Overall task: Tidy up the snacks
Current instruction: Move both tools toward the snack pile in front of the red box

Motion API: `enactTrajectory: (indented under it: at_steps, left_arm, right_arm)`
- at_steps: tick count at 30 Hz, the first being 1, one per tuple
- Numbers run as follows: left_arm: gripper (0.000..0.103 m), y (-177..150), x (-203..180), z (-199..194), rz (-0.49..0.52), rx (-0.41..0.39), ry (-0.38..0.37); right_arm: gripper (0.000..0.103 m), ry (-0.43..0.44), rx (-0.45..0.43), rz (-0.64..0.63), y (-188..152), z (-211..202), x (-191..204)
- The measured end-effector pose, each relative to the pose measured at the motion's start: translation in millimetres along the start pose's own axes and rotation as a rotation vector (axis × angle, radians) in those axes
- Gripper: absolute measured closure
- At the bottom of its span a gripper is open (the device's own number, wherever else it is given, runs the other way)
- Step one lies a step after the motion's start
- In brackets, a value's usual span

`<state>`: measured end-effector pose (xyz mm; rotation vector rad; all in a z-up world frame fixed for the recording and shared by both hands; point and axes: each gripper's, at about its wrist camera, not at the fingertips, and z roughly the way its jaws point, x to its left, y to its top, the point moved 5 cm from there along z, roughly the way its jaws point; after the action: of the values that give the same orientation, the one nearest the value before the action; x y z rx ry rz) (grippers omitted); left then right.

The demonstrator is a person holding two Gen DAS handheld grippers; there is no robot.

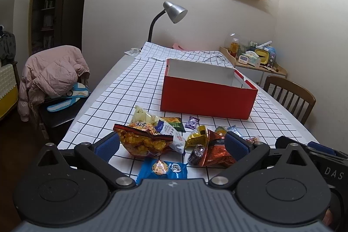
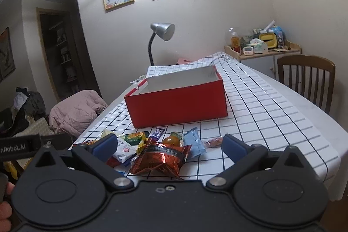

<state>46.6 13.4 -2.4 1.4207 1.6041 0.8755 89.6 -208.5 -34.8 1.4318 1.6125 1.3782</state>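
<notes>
Barely started: red box (image 1: 206,99) looks empty so far.
Snack pile (image 1: 165,140) sits loose on the bench; left gripper (image 1: 171,145) and right gripper (image 2: 168,145) both wide, holding nothing.

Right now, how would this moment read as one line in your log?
stage: start | left gripper: open | right gripper: open | snacks: heaped on table | red box: open, beyond heap

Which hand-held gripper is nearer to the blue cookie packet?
Left. The left hand-held gripper hangs just over the blue cookie packet; the right hand-held gripper is off to its right.
</notes>
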Motion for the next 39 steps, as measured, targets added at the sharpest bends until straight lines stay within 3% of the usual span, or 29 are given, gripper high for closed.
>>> enactTrajectory:
  at_steps: [5,27,39]
  left_arm:
    - [0.0,-2.4,-5.3,-1.0,0.021,0.005,-0.005]
    - [0.0,-9.1,-9.2,-2.3,0.045,0.031,0.017]
    - [0.0,-10.1,4.9,17.0,0.007,0.071,0.035]
  right_arm:
    - [0.0,0.05,-0.001,0.042,-2.0,-4.9,-3.1]
    - [0.0,-0.011,-0.027,-0.095,-2.2,-11.7,15.1]
    - [0.0,-0.01,0.023,-0.144,-1.1,11.3,14.2]
